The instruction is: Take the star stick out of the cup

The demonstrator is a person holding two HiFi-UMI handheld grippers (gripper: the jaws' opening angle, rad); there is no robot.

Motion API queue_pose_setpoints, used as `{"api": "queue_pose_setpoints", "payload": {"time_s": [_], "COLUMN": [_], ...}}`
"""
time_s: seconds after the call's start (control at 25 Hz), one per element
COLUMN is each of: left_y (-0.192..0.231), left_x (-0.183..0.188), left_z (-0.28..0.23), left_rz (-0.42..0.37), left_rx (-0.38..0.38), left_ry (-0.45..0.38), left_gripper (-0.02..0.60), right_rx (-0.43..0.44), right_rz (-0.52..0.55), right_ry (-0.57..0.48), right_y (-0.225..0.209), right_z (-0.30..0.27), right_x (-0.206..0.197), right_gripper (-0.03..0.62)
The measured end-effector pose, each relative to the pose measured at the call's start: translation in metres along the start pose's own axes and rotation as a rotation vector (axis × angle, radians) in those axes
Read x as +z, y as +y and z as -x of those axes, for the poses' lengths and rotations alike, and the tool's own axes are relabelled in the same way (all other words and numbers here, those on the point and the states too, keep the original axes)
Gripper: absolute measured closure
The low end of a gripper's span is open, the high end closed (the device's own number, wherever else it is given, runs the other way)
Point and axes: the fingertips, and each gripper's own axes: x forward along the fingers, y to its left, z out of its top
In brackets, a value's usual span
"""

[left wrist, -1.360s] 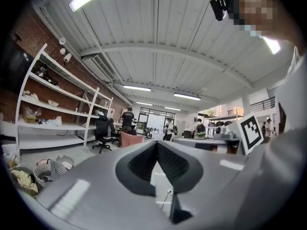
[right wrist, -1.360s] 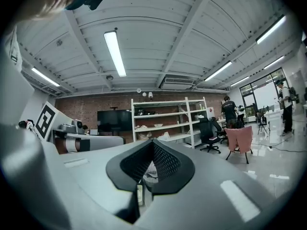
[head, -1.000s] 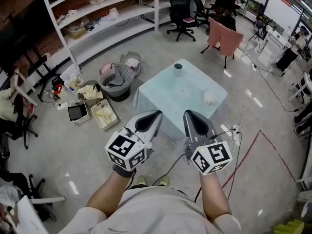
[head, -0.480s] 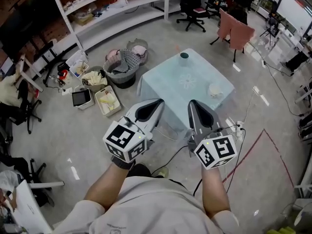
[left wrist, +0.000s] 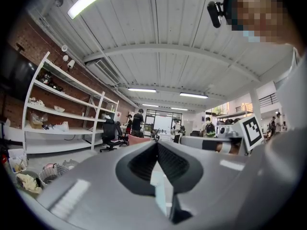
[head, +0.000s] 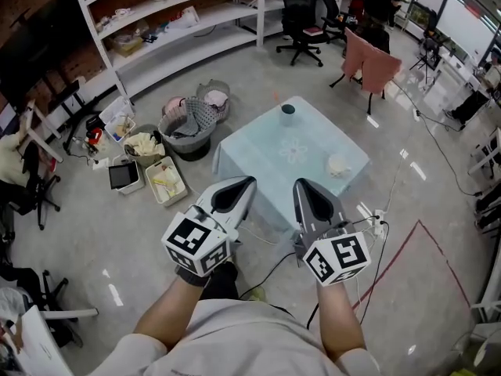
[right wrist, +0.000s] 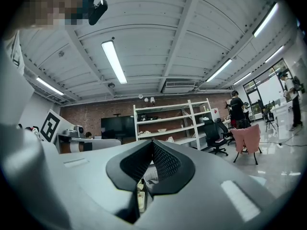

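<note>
Fingers of your left gripper [head: 247, 183] and right gripper [head: 300, 185] are closed, empty. Cup [head: 287, 110] sits well beyond them on the surface [head: 258, 159]. Star stick too small to see. Probably light and thin, so pinch the exposed shaft.

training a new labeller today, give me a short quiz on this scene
1. True or false: the left gripper is touching the cup.
2. Where does the cup stand? A) near the far corner of the table; B) at the table's middle; C) at its near edge.
3. Fill in: the fingers of the right gripper are ___, with nothing between them.
Key: 1 false; 2 A; 3 shut.
</note>
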Motion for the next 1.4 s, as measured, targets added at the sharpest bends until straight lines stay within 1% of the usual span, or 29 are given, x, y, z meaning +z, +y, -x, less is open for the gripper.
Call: {"api": "queue_pose_setpoints", "payload": {"time_s": [0.16,0.36,0.76,1.04,1.16,1.4], "left_y": [0.022,0.060,0.164,0.218,0.234,0.251], "left_x": [0.000,-0.001,0.007,0.002,-0.001,-0.012], "left_z": [-0.014,-0.039,-0.095,-0.131,-0.142,-0.163], "left_rz": [0.005,0.002,-0.015,-0.011,0.003,0.020], "left_rx": [-0.015,-0.042,-0.104,-0.168,-0.178,-0.191], "left_ry": [-0.005,-0.006,0.005,0.022,0.021,0.028], "left_gripper": [0.575,0.575,0.575,0.575,0.575,0.575], "right_rx": [-0.012,-0.042,-0.112,-0.179,-0.196,-0.225], "right_rz": [0.017,0.028,0.034,0.044,0.049,0.060], "right_ry": [0.015,0.022,0.039,0.065,0.087,0.107], "right_y": [-0.004,-0.019,-0.043,-0.058,-0.063,-0.083], "right_z": [-0.024,-0.066,-0.177,-0.233,-0.246,-0.268], "right_x": [-0.002,-0.007,-0.019,-0.033,-0.042,-0.058], "right_gripper": [0.582,0.582,0.582,0.582,0.582,0.580]}}
